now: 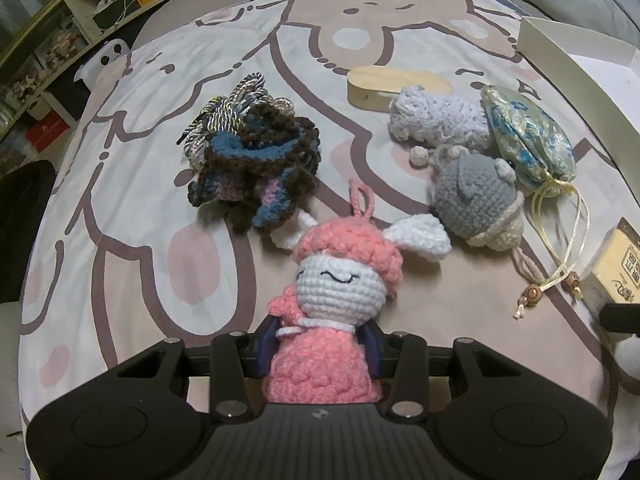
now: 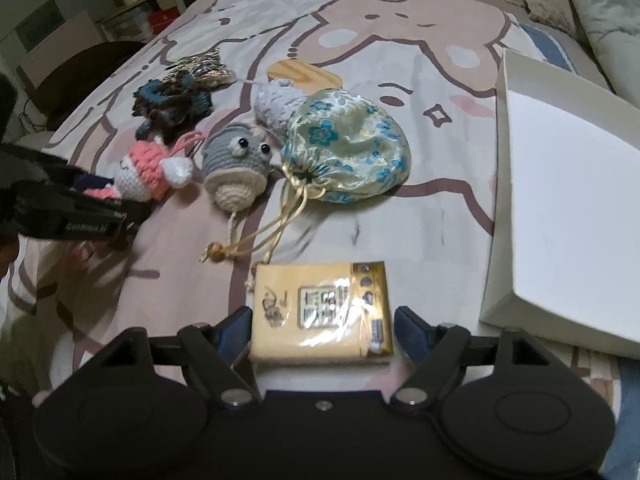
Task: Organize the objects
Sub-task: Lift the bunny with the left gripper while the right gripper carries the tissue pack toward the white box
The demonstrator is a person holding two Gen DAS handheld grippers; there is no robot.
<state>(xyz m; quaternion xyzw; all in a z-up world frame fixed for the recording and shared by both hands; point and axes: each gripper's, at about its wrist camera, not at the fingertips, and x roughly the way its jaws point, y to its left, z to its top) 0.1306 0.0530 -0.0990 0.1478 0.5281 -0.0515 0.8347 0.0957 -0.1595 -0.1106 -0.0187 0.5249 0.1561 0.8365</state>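
My left gripper (image 1: 320,340) is shut on the pink dress of a pink-and-white crochet bunny doll (image 1: 340,276), also seen at the left of the right wrist view (image 2: 138,172). My right gripper (image 2: 320,328) is open, its fingers on either side of a yellow tissue pack (image 2: 320,312) without touching it. A grey crochet toy (image 2: 234,164), a blue-floral satin pouch (image 2: 352,148), a pale lilac crochet piece (image 1: 436,114), a wooden oval (image 1: 380,86) and a brown-blue crochet flower (image 1: 256,164) lie on the bedspread.
A white open box (image 2: 568,200) stands at the right edge of the bed. The pouch's drawstrings with beads (image 2: 216,252) trail toward the tissue pack. Shelves (image 1: 60,48) line the far left beyond the bed. The left gripper's body (image 2: 68,208) shows at the left.
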